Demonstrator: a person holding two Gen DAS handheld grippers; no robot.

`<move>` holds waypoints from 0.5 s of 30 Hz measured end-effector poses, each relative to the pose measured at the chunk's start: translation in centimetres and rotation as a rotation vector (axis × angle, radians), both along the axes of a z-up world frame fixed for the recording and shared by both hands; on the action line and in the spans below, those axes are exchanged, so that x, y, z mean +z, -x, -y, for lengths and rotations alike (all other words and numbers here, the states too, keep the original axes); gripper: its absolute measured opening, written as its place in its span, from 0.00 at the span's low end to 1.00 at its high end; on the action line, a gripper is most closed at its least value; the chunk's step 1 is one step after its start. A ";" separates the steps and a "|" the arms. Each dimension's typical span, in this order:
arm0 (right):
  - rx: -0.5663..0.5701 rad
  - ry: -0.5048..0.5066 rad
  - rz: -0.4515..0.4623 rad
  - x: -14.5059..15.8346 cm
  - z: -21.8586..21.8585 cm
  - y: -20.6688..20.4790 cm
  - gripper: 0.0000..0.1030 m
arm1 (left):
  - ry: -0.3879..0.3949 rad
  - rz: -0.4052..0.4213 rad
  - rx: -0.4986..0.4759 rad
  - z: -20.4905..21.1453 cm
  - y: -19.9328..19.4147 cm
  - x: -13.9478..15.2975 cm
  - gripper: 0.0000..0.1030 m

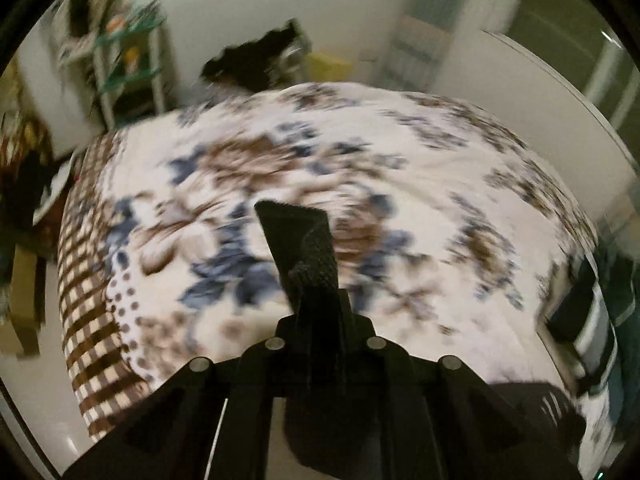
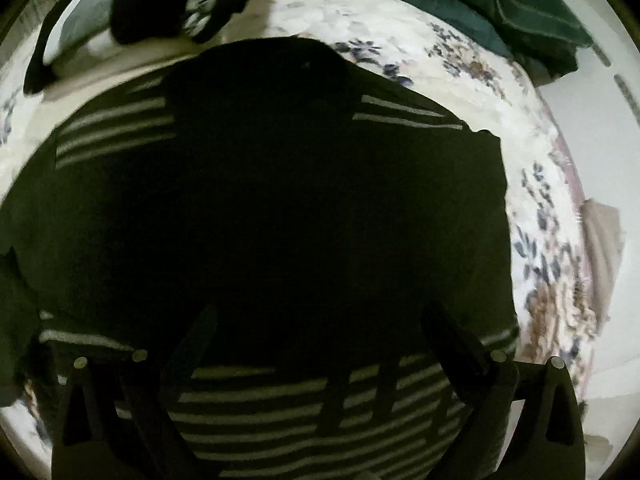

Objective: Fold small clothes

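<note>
The bed (image 1: 400, 152), under its floral cover, is filling both views. The black garment with pale stripes (image 2: 280, 200) is lying flat on the bed, near the striped pillow (image 2: 80, 20). My right claw (image 2: 320, 344) is hanging wide open just above the garment, gripping nothing. My left claw (image 1: 296, 236) is pressed shut, empty, over bare bed.
</note>
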State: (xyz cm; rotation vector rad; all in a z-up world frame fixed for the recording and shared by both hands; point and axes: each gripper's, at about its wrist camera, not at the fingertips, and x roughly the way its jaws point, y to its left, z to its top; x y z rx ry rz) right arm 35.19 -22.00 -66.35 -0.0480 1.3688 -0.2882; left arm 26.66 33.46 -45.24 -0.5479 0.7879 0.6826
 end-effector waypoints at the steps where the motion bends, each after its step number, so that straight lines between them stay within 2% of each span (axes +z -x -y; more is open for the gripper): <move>1: -0.004 -0.021 0.006 0.2 0.7 0.2 1.00 | -0.028 -0.006 -0.031 2.0 -0.8 0.9 0.07; 3: -0.007 -0.071 0.023 0.8 2.5 0.1 1.00 | -0.077 -0.008 -0.113 6.9 -2.6 2.8 0.07; 5: -0.020 -0.131 0.035 1.3 5.0 0.2 1.00 | -0.092 -0.003 -0.179 11.1 -4.2 4.1 0.07; 9: -0.102 -0.240 0.034 1.9 11.7 1.1 1.00 | -0.109 0.008 -0.366 22.5 -8.4 5.4 0.07; 12: -0.190 -0.297 0.032 2.0 18.1 2.5 1.00 | -0.080 0.004 -0.520 32.0 -11.6 4.7 0.07; 15: -0.274 -0.315 0.029 1.8 24.9 4.3 1.00 | -0.029 -0.016 -0.688 42.4 -14.3 2.4 0.07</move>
